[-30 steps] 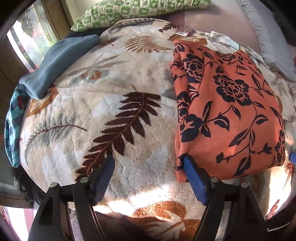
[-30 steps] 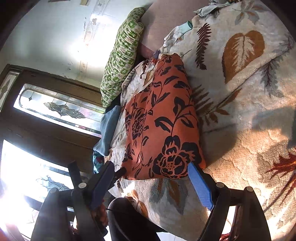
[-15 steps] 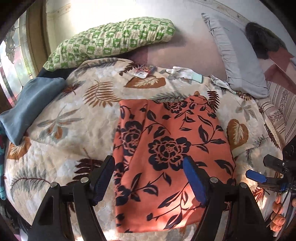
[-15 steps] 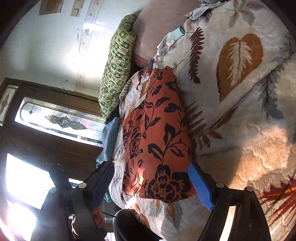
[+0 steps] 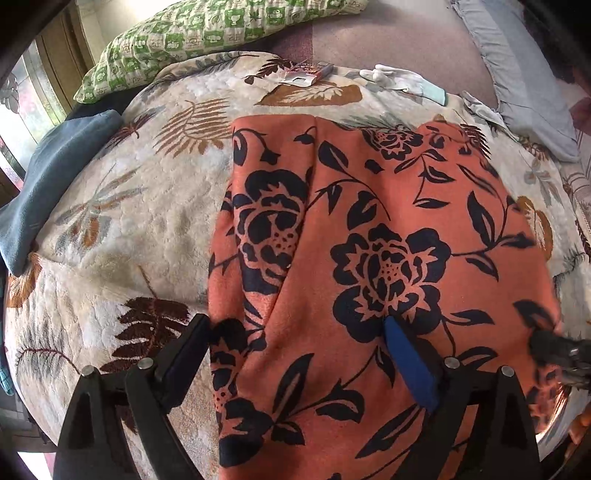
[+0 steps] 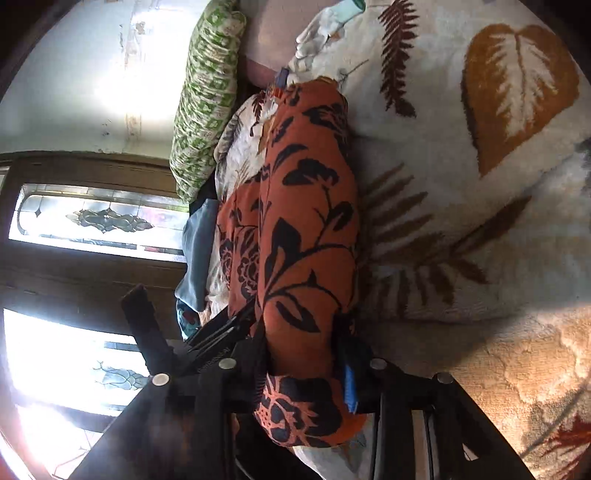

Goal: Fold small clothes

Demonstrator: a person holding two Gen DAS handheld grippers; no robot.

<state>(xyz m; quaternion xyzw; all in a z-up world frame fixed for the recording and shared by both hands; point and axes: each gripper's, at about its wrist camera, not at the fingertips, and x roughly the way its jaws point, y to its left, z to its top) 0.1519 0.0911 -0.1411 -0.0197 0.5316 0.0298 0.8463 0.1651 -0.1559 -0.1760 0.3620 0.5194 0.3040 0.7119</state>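
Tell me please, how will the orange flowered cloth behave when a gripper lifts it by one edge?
The orange flowered cloth is probably floppy: it already bunches between the right gripper fingers as the jaws close. It likely drapes and sags, since soft ridges run along it. It probably will not slide easily, because the plush blanket under it looks grippy.

Garment (image 5: 369, 258): on the blanket (image 5: 147, 229), centre-right.
Pillow (image 5: 207, 33): far left, behind the blanket.
Folded cloth (image 5: 55, 177): left edge.
Gloves (image 5: 402, 81): far, behind the garment.
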